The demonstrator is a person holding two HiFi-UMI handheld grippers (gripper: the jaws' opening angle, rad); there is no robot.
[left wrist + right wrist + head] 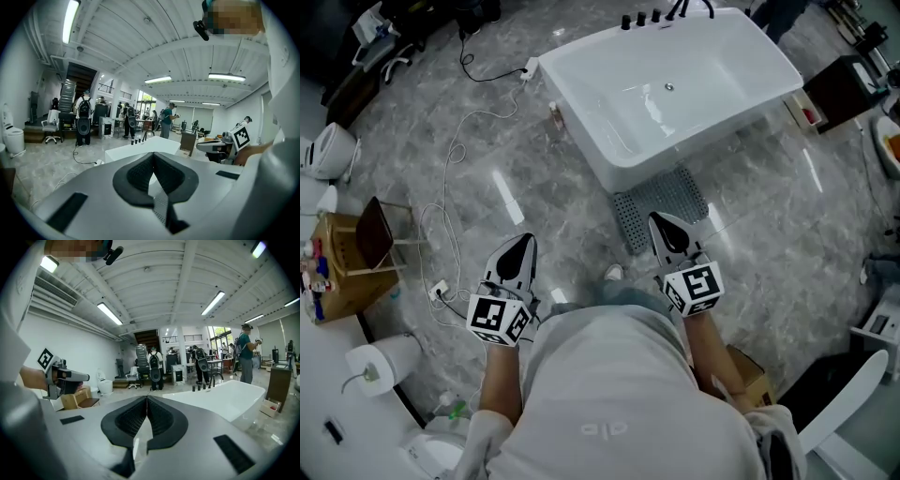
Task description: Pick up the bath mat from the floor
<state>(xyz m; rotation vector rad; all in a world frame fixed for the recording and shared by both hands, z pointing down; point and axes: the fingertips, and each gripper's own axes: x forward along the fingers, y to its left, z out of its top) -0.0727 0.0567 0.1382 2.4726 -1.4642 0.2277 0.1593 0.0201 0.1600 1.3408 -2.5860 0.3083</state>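
The grey perforated bath mat (661,202) lies flat on the marble floor against the near side of the white bathtub (675,89). My right gripper (661,221) is shut and empty, its tip over the mat's near edge. Well left of the mat, my left gripper (525,240) hangs above bare floor, shut with nothing in it. In the left gripper view the left gripper (153,154) points toward the bathtub (140,149), and a strip of the mat (161,206) shows below the jaws. The right gripper (146,398) in its own view also faces the bathtub (220,399).
A white cable (450,178) and power strip (439,291) lie on the floor at the left. A cardboard box (342,272), toilet paper roll (389,361) and a toilet (328,150) stand further left. A box (750,375) sits by my right side. Several people (84,119) stand far off.
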